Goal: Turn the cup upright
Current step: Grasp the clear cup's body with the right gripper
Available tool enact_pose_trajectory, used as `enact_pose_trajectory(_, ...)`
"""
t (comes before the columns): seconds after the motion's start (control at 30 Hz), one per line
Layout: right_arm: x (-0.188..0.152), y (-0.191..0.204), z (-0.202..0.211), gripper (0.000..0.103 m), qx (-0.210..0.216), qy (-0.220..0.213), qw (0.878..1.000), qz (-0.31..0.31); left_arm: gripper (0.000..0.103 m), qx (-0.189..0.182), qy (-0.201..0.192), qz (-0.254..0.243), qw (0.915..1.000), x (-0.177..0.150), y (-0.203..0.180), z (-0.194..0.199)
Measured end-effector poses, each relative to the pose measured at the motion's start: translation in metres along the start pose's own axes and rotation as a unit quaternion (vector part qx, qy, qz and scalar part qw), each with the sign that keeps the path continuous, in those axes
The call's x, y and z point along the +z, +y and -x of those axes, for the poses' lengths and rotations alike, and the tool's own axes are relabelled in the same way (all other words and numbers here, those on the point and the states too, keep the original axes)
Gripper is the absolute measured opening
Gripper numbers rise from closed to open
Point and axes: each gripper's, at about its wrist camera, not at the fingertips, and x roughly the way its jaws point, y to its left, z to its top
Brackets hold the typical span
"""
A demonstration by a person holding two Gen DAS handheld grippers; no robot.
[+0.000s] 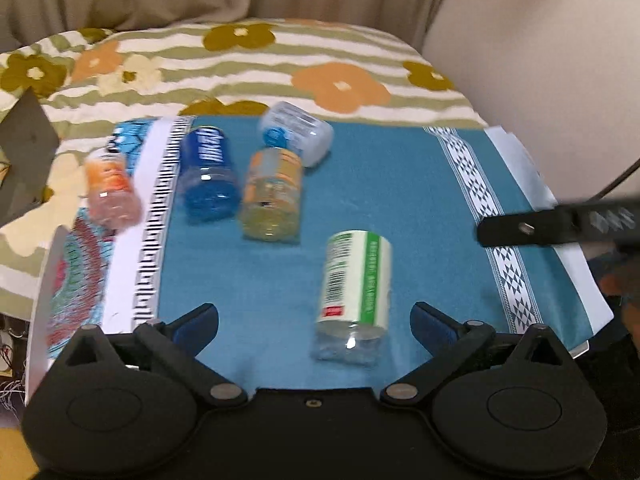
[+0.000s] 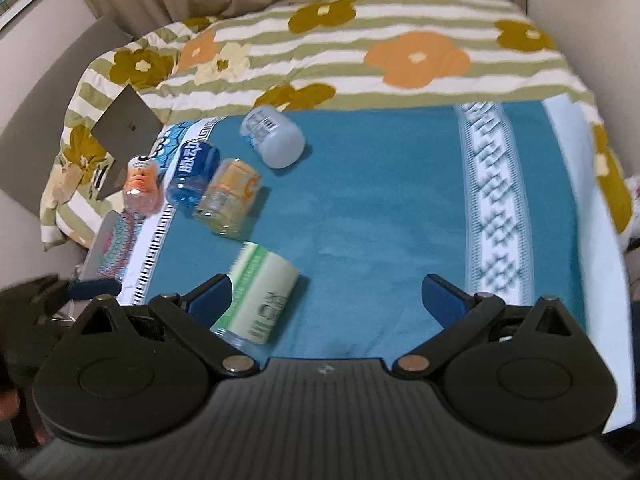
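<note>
A teal cloth point(image 1: 400, 184) covered the bed. From the left wrist, the left gripper point(image 1: 316, 324) gaped over the green-labelled cup point(image 1: 354, 280), lying sideways. From the right wrist, the right gripper point(image 2: 326, 294) stood open beside that cup point(image 2: 260, 292); light, thin plastic, probably best pinched mid-body.

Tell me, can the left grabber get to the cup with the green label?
Probably yes. The left gripper is open, and the green-labelled cup lies on its side on the blue cloth just ahead, between its fingers, with nothing in front of it.
</note>
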Motion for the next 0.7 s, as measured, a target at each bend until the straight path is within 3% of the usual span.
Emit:
enact_pose_trajectory(0.17, 0.013, 0.011, -0.039, 0.103, 0.029, 0.053, 0.996, -0.066, 0.103, 0.009, -0.024, -0.001, 0.9997, -0.016, 0.023, 0.014)
enact_pose_trajectory(0.3, 0.012, 0.012, -0.078, 0.103, 0.041, 0.091, 0.986, -0.136, 0.103, 0.014, -0.026, -0.006, 0.9996, -0.028, 0.039, 0.013)
enact_pose_trajectory(0.43, 0.009, 0.017, -0.104, 0.103, 0.032, 0.103, 0.980, -0.167, 0.103, 0.010, -0.017, 0.005, 0.9998, -0.037, 0.059, 0.008)
enact_pose_trajectory(0.7, 0.004, 0.015, -0.129, 0.087, 0.038, 0.109, 0.969, -0.220, 0.103, -0.007, -0.001, 0.029, 0.9996, -0.043, 0.083, -0.004)
